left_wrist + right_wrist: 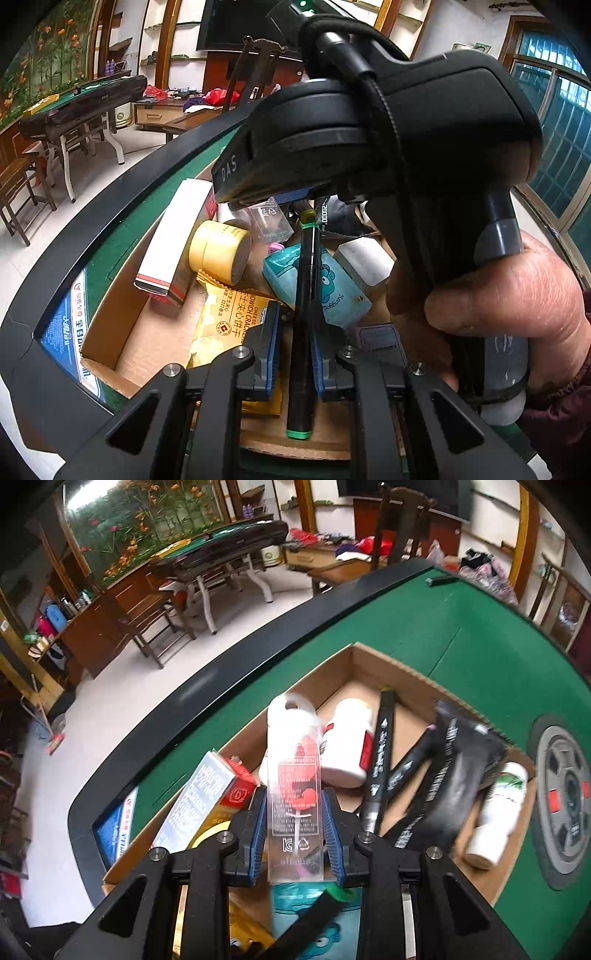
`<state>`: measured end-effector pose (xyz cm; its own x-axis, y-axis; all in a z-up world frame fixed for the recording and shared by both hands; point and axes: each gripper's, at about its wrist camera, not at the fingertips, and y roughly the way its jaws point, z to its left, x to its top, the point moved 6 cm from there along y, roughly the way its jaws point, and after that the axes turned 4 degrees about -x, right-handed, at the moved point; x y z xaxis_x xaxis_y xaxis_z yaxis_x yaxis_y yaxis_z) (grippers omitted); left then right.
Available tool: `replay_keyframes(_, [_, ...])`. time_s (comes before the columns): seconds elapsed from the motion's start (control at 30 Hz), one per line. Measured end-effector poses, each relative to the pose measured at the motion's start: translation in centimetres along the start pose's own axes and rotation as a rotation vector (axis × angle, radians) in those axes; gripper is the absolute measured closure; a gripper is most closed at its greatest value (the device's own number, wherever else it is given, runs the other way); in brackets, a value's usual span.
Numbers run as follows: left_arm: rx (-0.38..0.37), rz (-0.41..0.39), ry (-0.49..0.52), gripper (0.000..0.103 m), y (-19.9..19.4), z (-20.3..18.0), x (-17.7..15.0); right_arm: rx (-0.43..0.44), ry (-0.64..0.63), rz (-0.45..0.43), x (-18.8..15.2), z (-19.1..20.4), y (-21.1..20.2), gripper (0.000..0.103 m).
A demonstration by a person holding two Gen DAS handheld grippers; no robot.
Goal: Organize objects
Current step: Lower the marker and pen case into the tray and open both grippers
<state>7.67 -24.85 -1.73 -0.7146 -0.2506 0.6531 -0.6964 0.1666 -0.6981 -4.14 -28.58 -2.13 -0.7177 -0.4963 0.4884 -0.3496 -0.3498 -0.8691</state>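
**Both grippers loaded over the box**

Left gripper (295,354): fingers clamped on a black marker (303,332) with green ends, held lengthwise above the cardboard box (110,354). Below it, a teal pouch (332,284); at 10 o'clock, yellow tape (218,247) and a white carton (173,240); a cracker pack (229,321) at 9 o'clock. Filling the upper right, the right gripper's body and the hand (491,295) on its handle.

Right gripper (295,834): fingers gripping a clear plastic case (293,797), upright over the box (369,661). Beyond, at 1 o'clock, a white bottle (347,746), black markers (380,760) and a black pouch (458,771); a second white bottle (495,812) at 3 o'clock. Green surface (424,609) all round the box.
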Motion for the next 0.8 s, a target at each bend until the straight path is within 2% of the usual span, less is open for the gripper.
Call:
replay_keyframes(0.2, [0.002, -0.001, -0.001, 0.088, -0.2, 0.1, -0.1, -0.022, -0.006, 0.000, -0.4, 0.1, 0.0, 0.069])
replay_keyframes(0.37, [0.011, -0.001, 0.001, 0.088, -0.4, 0.2, -0.2, -0.095, -0.008, 0.002, -1.1, -0.5, -0.5, 0.068])
replay_keyframes(0.57, [0.030, -0.001, 0.010, 0.088, -0.7, 0.0, -0.4, -0.079, 0.030, 0.028, -1.6, -1.6, -0.5, 0.063])
replay_keyframes(0.7, [0.041, 0.001, 0.016, 0.088, -0.6, -0.2, -0.4, -0.036, 0.077, 0.010, -2.0, -2.2, -1.5, 0.062])
replay_keyframes(0.8, [0.043, 0.003, 0.019, 0.088, -0.7, -0.6, -0.5, -0.016, 0.108, -0.019, -2.3, -2.8, -2.6, 0.055])
